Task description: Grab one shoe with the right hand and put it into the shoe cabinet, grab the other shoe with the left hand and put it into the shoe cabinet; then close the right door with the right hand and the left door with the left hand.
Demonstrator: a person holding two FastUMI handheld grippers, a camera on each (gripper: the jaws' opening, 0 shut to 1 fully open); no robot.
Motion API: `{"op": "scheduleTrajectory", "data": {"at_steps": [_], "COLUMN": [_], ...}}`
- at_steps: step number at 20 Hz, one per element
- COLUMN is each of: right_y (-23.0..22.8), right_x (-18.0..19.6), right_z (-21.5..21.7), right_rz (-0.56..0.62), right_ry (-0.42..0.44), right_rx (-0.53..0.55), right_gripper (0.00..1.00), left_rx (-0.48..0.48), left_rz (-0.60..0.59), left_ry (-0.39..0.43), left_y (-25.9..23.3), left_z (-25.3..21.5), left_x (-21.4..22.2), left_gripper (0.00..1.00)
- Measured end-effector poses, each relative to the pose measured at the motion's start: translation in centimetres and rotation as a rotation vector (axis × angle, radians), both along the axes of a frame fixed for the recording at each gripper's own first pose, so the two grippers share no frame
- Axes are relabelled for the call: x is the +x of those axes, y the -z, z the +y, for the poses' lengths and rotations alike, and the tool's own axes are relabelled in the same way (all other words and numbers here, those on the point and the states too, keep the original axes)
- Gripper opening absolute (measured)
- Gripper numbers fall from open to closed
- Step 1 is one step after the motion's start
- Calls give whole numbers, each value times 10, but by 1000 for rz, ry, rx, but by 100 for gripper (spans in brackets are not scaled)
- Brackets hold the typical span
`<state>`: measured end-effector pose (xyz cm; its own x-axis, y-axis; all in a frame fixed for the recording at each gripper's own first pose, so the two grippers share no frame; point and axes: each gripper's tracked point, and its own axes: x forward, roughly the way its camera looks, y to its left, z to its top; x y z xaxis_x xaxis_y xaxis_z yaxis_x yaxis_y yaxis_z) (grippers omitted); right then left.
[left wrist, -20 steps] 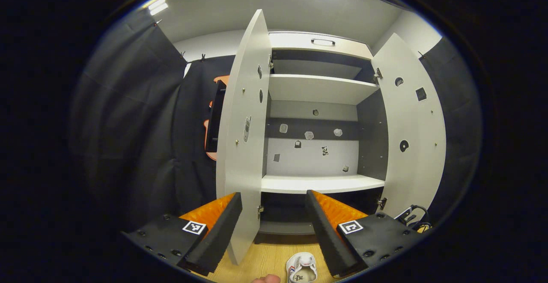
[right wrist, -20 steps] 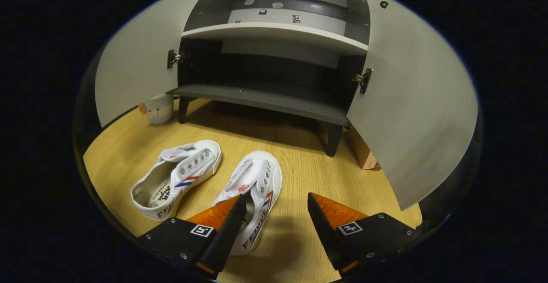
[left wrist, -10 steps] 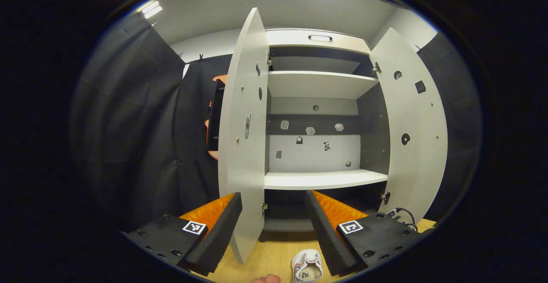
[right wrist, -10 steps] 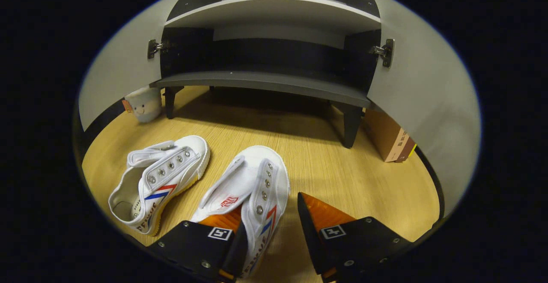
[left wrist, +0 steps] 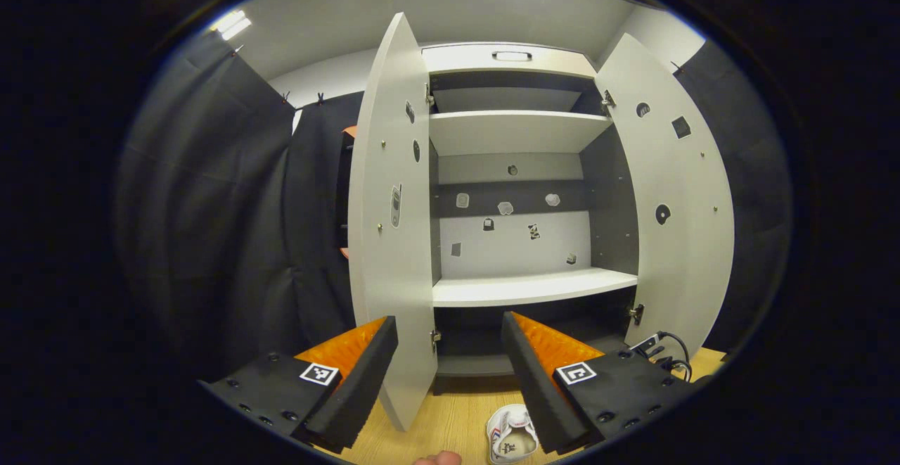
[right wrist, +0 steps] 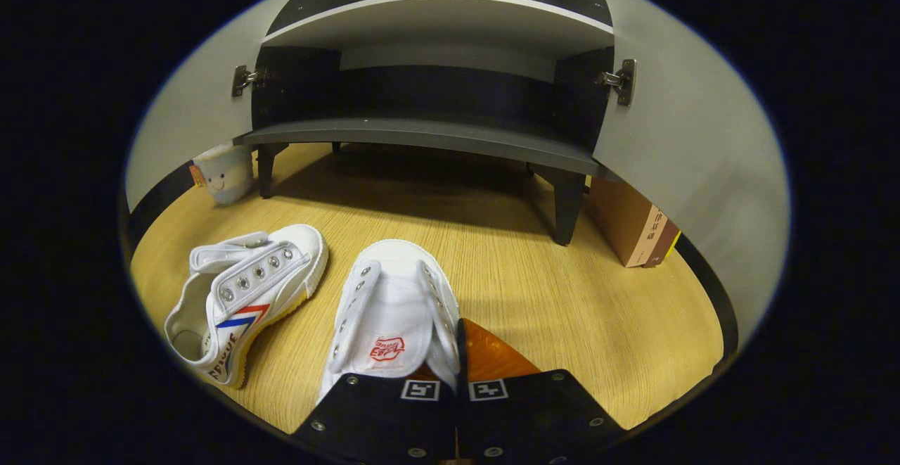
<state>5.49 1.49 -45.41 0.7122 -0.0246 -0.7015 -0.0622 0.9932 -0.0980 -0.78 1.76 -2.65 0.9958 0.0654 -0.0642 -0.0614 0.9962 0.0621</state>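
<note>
Since a moment ago my right gripper [right wrist: 455, 352] has closed: its fingers now pinch the side wall of the right-hand shoe [right wrist: 394, 310] on the wooden floor [right wrist: 562, 310]. Its mate, the other shoe [right wrist: 242, 292], lies just to the left, apart from it. Beyond them the shoe cabinet [right wrist: 422, 134] stands with both doors open. My left gripper [left wrist: 448, 352] hangs spread wide, facing the shelves.

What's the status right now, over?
Right gripper shut on near shoe, on the floor. Left gripper open, facing cabinet. Second shoe on floor. Both doors open, bottom shelf path unobstructed.
</note>
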Motion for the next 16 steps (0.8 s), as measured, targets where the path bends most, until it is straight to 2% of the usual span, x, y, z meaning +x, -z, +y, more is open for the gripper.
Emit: {"op": "scheduleTrajectory", "data": {"at_steps": [1, 2, 6, 8, 10, 12, 13, 16], "right_y": [-9, -21, -93, -143, -204, -258, -288, -360], "right_x": [2, 3, 7, 10, 20, 36, 47, 96], "right_z": [1, 3, 2, -2, -6, -3, -1, 3], "right_rz": [-28, -52, -149, -213, -292, -349, -369, -445], "right_ry": [6, 12, 50, 45, 40, 42, 47, 38], "right_rx": [17, 35, 61, 15, -38, -32, -23, -39], "right_gripper": [1, 1, 0, 1, 0, 0, 0, 0], "left_rx": [1, 1, -13, -27, -42, -52, -55, -72], "left_rz": [1, 4, -3, -6, -6, -13, -14, -19], "left_ry": [6, 14, 51, 72, 91, 103, 108, 110], "left_y": [2, 3, 9, 12, 18, 20, 21, 22], "left_z": [-3, -6, -19, -25, -28, -28, -28, -26], "left_x": [1, 2, 8, 12, 15, 16, 17, 18], "left_gripper": [94, 96, 96, 94, 99, 96, 99, 96]}}
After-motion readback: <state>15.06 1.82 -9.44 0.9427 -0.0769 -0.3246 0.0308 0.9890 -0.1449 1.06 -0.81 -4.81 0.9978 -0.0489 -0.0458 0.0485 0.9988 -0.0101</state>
